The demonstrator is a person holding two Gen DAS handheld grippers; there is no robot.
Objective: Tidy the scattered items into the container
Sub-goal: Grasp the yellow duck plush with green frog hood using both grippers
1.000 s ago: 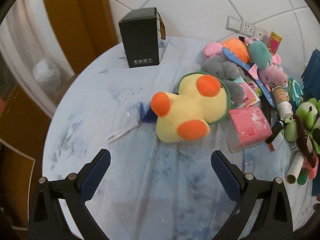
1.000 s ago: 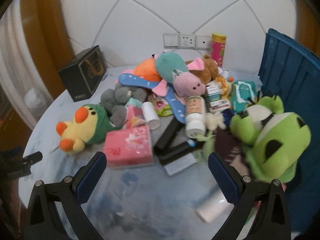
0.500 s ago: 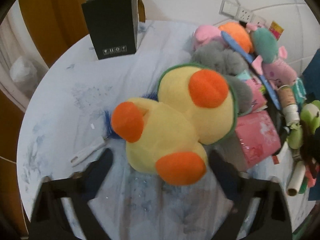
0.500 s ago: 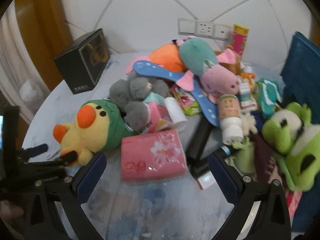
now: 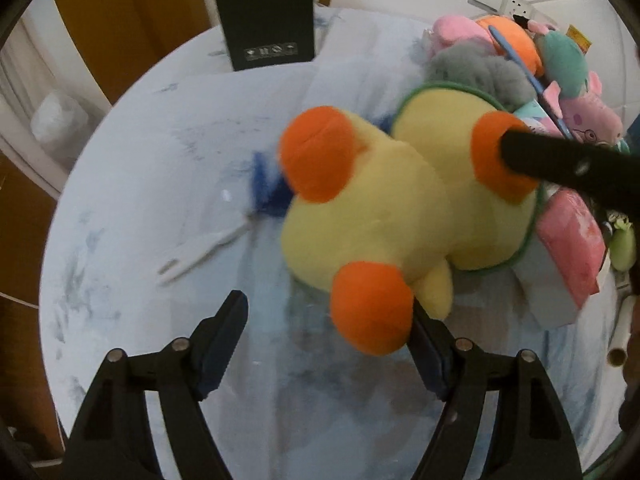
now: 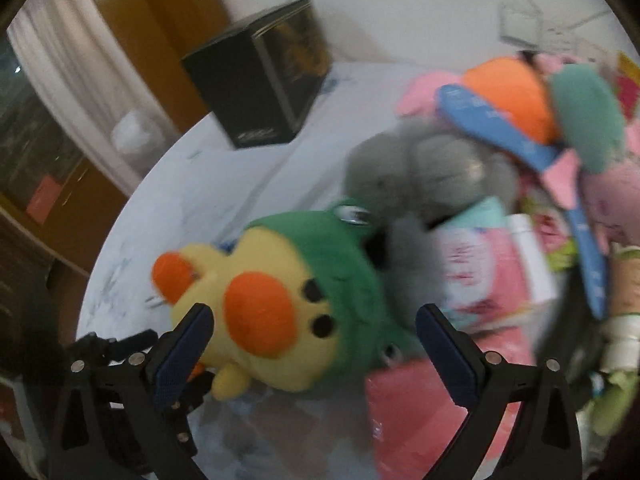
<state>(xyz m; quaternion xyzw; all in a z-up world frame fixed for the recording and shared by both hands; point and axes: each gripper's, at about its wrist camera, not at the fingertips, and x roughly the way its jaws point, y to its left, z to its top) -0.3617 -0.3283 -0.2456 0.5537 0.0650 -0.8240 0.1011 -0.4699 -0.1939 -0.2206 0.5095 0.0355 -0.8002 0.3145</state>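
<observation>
Left wrist view: we have dropped onto the duck point(image 5: 384, 216), which a second ago lay well ahead near the table's point(image 5: 140, 184) middle and now fills the frame. The left gripper point(image 5: 324, 344) has narrowed from wide; its jaws stand apart, the right pad against an orange foot point(image 5: 370, 306), the left pad clear of the toy, so nothing is clamped yet. A dark finger point(image 5: 560, 164) of the other tool reaches in from the right onto the beak. The white fork point(image 5: 200, 254) and black box point(image 5: 266, 12) lie left and far. Right wrist view, blurred: we have swung left from the pile to the duck's point(image 6: 280, 308) head. The right gripper point(image 6: 316, 348) is spread wide around it, not pressing. No container shows in either view; we judge a two-handed lift is being set up, with the carry to come.
</observation>
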